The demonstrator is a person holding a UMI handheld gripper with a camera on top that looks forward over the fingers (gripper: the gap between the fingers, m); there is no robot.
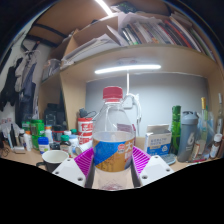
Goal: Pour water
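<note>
A clear plastic bottle [113,135] with a red cap and an orange-blue label stands upright between my fingers, lifted above the desk. My gripper [113,165] is shut on the bottle, both magenta pads [84,160] pressing its lower sides. The bottle's base sits right at the fingers. A white cup [52,158] stands on the desk to the left, just beyond the left finger.
The cluttered desk [20,158] holds a red can [86,128], small bottles at the left, a box [157,138], a green bottle [176,128] and a grey flask [188,136] at the right. Shelves with papers and a light strip [127,69] hang above.
</note>
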